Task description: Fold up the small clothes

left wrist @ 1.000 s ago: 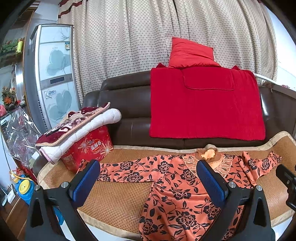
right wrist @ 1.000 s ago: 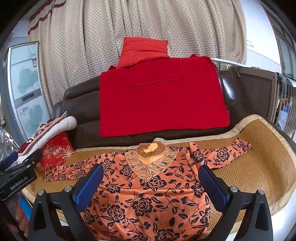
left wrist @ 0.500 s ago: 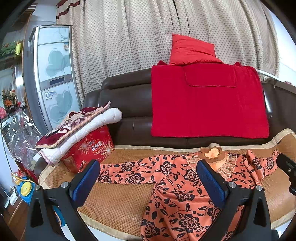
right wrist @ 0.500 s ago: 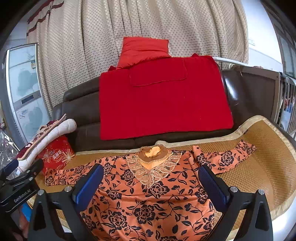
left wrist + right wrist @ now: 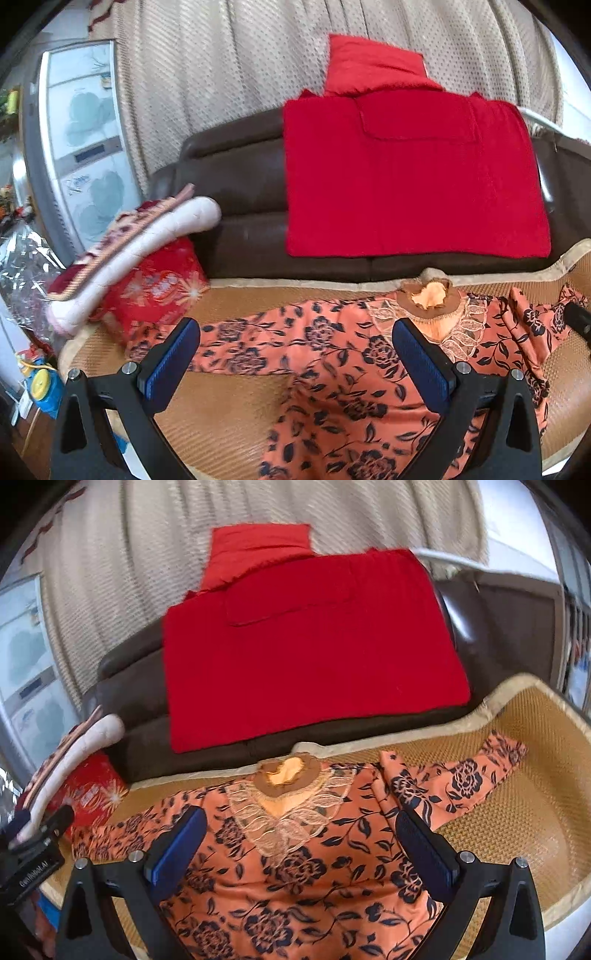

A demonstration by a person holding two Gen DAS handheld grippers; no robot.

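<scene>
Floral blouse [image 5: 295, 867] is lying face-up and spread flat on the woven mat [image 5: 535, 738] covering the sofa seat, lace collar [image 5: 288, 794] pointing toward the backrest, hem running out of view toward the camera. Long axis of the body is running front to back; the two sleeves are stretching out sideways, so the sleeve line is lying across both views.

Left tongs [image 5: 295, 365] are hanging above the mat with jaws wide apart, gripping nothing. Ahead of them the left sleeve [image 5: 240, 339] is running off to the left, its cuff ending just beside the red gift box [image 5: 155, 291] with the rolled quilt [image 5: 147, 243] on top. Collar is sitting right of centre in the left wrist view, so this side is nearer the left sleeve and shoulder.

Right tongs [image 5: 299, 849] are also spread wide and empty, centred over the chest just below the collar. Right sleeve [image 5: 461, 779] is angling away up and to the right, rumpled near the armpit, well clear of the mat edge.

Judgement: no fold is showing yet. Each pair of tongs is sitting nearer its own sleeve, so a sleeve-in fold toward the body midline looks like the likely start; the left cuff by the box is looking like the tighter reach. Both views are slightly blurred.
</scene>
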